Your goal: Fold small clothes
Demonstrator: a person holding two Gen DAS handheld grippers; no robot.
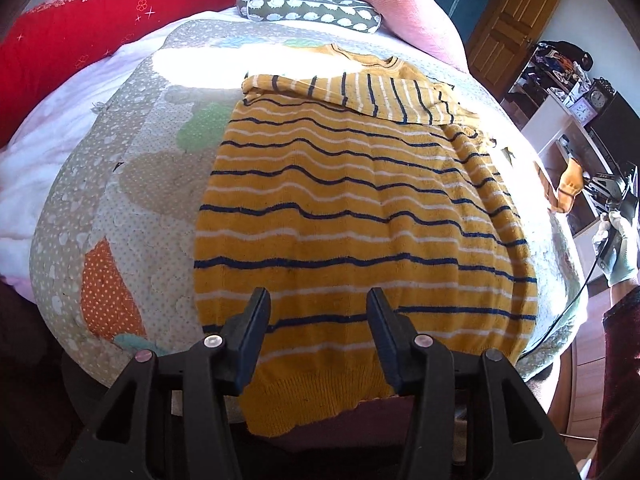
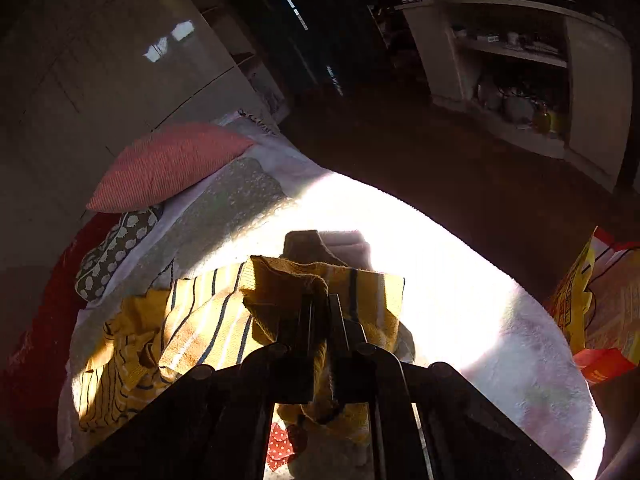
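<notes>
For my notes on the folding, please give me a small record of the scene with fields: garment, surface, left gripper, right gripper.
garment: yellow knitted sweater with navy and white stripes, one sleeve folded across its top
surface: dotted patchwork quilt on a bed
left gripper: open above the sweater's hem
right gripper: shut on a sleeve cuff of the sweater

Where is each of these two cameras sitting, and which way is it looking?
Left wrist view: rides on the left tongs, looking down their open fingers along the striped sweater on the bed; a gloved hand shows at the right edge.
Right wrist view: rides on the right tongs, which pinch the sweater's sleeve, facing the shelves.
Both see the sweater and the pink pillow.
</notes>
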